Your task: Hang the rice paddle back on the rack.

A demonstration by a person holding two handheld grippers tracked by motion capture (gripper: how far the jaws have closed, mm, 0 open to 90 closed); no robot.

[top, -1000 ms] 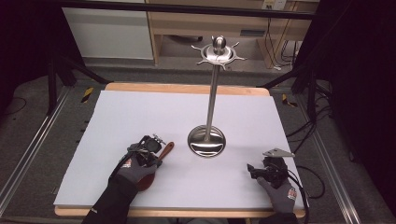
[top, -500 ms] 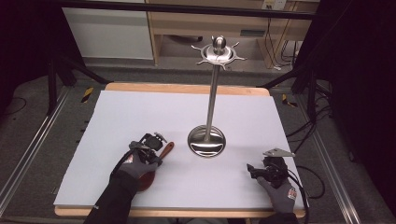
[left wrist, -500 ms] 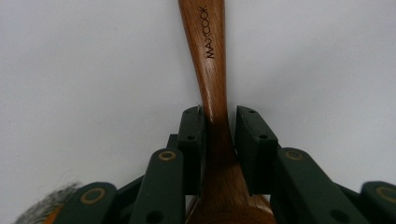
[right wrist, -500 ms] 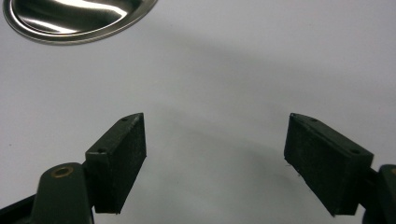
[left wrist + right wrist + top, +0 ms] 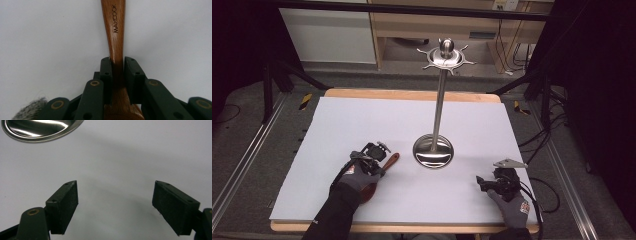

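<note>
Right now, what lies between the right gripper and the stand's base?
Nothing: in the high view, bare white table separates the right gripper from the stand's base.

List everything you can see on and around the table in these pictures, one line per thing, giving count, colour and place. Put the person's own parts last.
Table: one, wooden edge, white sheet on top, centre of the high view.
Metal stand: one, silver; round base right of the table's centre, upright pole, ring of hooks on top.
Wooden utensil: one, reddish brown, handle marked MAXCOOK, lying at the near left of the table.
Cabinets: white and pale wood, beyond the table.
Left gripper: one, black, jaws closed on the wooden utensil's handle.
Right gripper: one, black, jaws wide apart, holding nothing, near right of the table.
Gloved hands: two, grey and black, near edge.
</note>
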